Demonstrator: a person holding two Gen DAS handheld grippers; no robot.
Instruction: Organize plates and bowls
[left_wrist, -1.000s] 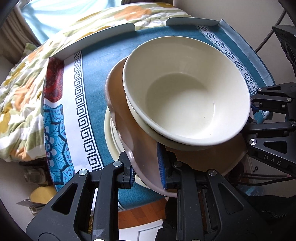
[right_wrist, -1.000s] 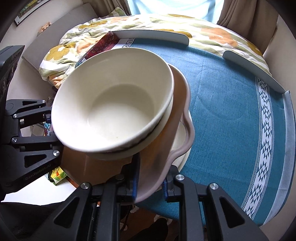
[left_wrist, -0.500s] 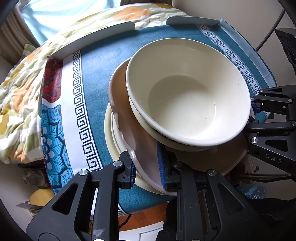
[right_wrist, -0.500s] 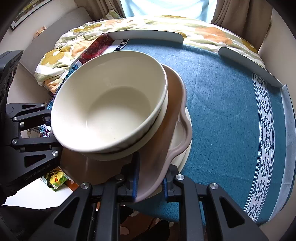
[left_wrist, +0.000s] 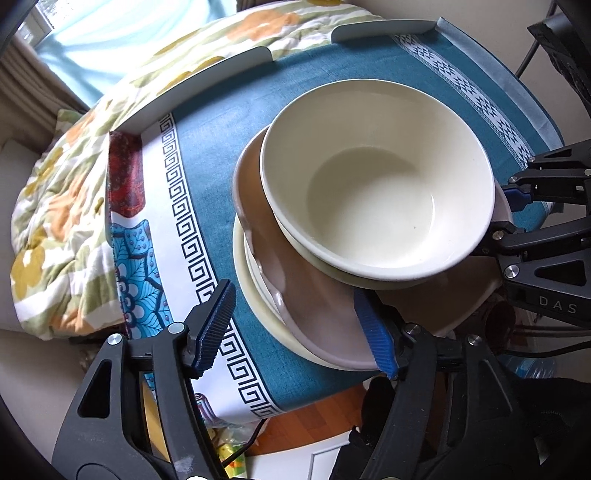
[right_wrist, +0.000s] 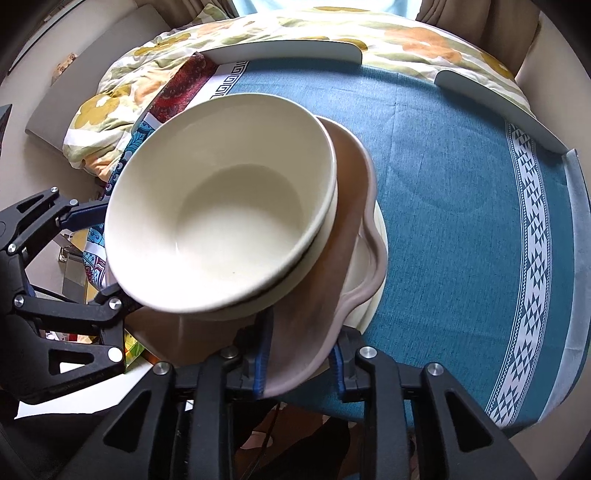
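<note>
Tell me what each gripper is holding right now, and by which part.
Nothing is gripped. Both grippers' jaws have just been opening: the left gripper stands wide around the pink plate at its rim; the right gripper straddles that rim with pads loosened.

Our left gripper (left_wrist: 291, 328) points steeply down, fingers just spread wide, left pad clear of anything. Our right gripper (right_wrist: 301, 360) points steeply down, fingers just parting slightly.
</note>
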